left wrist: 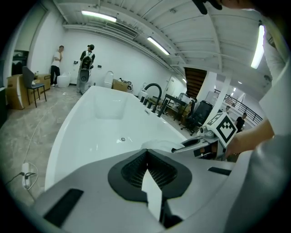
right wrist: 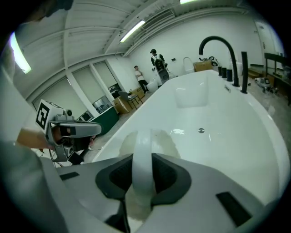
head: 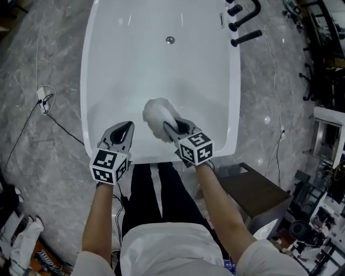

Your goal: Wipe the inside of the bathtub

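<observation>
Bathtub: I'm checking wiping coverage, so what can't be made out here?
- Head view: whether the white pad touches the bathtub wall; the pad covers the contact.
- Head view: bathtub's far end, cut off by the top edge.
- Right gripper view: pad's underside, behind the right gripper.

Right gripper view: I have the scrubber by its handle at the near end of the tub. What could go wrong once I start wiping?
1. The right gripper holds the scrubber only by its narrow white handle. Pressing on the bathtub wall may twist it in the jaws.
2. The black faucet stands on the far right rim, so a long stroke could knock it.
3. The left gripper, shut and empty, hovers by the near rim and may bump it.
</observation>
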